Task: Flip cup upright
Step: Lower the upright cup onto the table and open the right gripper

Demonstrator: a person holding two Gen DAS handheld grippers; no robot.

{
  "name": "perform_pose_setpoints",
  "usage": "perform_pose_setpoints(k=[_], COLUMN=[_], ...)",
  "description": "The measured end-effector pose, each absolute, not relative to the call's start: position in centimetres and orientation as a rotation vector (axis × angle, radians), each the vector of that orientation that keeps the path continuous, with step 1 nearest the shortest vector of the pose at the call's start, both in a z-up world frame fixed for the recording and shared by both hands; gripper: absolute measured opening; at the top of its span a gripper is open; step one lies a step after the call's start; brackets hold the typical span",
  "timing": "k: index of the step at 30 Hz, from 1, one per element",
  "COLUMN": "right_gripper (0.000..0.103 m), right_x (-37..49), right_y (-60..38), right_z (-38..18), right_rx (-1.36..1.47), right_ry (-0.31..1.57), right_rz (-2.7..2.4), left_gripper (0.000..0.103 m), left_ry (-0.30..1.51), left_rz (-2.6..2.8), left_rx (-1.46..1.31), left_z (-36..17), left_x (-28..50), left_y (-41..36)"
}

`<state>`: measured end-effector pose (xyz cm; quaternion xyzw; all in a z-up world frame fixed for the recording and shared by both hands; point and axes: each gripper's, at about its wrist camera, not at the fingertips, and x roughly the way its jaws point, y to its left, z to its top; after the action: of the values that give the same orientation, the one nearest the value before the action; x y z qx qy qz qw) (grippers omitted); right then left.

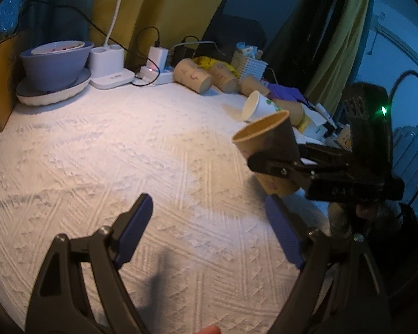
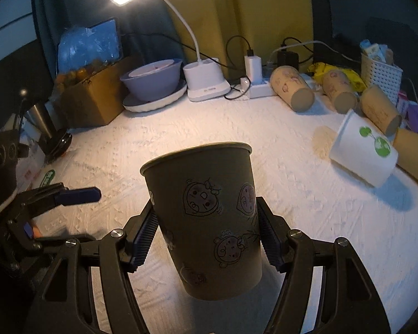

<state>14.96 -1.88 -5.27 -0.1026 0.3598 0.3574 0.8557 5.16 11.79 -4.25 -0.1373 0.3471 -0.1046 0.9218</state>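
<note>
My right gripper (image 2: 206, 220) is shut on a brown paper cup (image 2: 206, 208) printed with cartoon faces. The cup is held above the white cloth with its open rim up, tilted slightly. In the left wrist view the same cup (image 1: 262, 136) shows at the right, clamped in the right gripper (image 1: 267, 164), rim tilted toward the left. My left gripper (image 1: 209, 217) is open and empty low over the cloth; one of its blue fingers (image 2: 78, 194) shows at the left of the right wrist view.
A white cup with green print (image 2: 362, 153) lies on its side at the right, beside several brown cups (image 2: 292, 91) lying down. A purple bowl on a plate (image 2: 153, 80), a lamp base (image 2: 203, 80), chargers, a white basket (image 2: 381, 75) and a cardboard box (image 2: 92, 103) line the back.
</note>
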Motion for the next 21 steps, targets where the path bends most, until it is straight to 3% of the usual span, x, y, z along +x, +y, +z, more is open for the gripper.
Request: perform_pose_setpoints(k=[21], right_gripper=[0.07], right_x=[12.0], right_y=[-6.5], right_z=[-5.5], right_rx=[-0.117], right_ry=[0.714], right_rz=[0.729], left_gripper=[0.084], left_ry=[0.672], left_rz=[-0.152], left_rx=[-0.159], left_z=[-3.4], left_x=[4.7], left_y=[9.6])
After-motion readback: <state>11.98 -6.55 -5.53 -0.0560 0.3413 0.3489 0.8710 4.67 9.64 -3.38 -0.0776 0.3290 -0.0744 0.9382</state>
